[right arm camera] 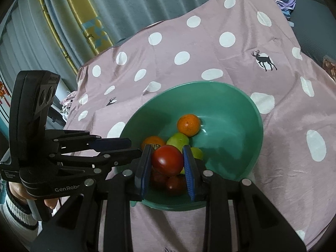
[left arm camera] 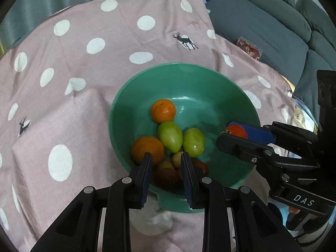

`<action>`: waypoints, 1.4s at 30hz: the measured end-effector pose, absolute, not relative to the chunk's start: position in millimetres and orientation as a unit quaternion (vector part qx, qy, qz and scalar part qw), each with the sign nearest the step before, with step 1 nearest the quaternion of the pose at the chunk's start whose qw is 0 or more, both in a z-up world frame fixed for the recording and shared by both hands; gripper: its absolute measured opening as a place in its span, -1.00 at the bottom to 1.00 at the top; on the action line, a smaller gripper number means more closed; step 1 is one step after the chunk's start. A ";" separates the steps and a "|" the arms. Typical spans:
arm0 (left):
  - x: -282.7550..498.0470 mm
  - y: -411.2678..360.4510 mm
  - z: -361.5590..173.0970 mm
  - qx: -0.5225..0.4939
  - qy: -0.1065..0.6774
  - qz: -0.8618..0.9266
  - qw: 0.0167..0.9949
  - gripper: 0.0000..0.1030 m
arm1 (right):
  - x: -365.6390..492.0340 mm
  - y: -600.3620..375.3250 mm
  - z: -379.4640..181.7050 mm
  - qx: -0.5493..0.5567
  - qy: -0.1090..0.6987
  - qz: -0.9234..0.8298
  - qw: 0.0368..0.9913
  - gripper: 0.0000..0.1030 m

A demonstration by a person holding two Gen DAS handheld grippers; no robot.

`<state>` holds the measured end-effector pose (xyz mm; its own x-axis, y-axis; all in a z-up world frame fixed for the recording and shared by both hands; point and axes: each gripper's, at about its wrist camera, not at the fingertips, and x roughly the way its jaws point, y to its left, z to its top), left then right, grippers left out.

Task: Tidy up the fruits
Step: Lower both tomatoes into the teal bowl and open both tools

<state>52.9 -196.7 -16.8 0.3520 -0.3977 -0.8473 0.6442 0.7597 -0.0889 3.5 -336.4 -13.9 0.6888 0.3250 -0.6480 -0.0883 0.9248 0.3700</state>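
Tomato point(right arm camera: 167, 160) clamped above bowl point(right arm camera: 231, 96) rim.

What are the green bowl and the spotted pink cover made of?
Bowl: probably plastic or melamine, glossy; soft highlights on its smooth inner wall. Cover: woven fabric, matte; it creases and drapes, with printed white dots and deer.

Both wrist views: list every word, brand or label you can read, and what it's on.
"DAS" on the black body of the right gripper, seen from the left wrist view.
"GenRobo", cut off by the near gripper's frame, on the body of the left gripper, seen from the right wrist view.
A small white label below it: too blurred to read.
Nothing else bears text.
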 end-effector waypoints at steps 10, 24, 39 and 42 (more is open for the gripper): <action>54.5 -201.8 -19.7 0.138 0.473 -0.321 0.809 -0.45 | 3.3 -338.6 -16.4 0.158 0.380 0.112 0.905 -0.41; 54.3 -202.3 -20.5 0.137 0.473 -0.321 0.809 -0.45 | 6.0 -340.4 -18.9 0.152 0.383 0.110 0.904 -0.40; 55.9 -202.5 -24.2 0.138 0.475 -0.320 0.808 -0.45 | 6.7 -339.8 -18.9 0.147 0.384 0.102 0.906 -0.38; 55.7 -202.6 -23.9 0.138 0.475 -0.319 0.808 -0.45 | 6.6 -339.8 -19.0 0.147 0.384 0.102 0.906 -0.38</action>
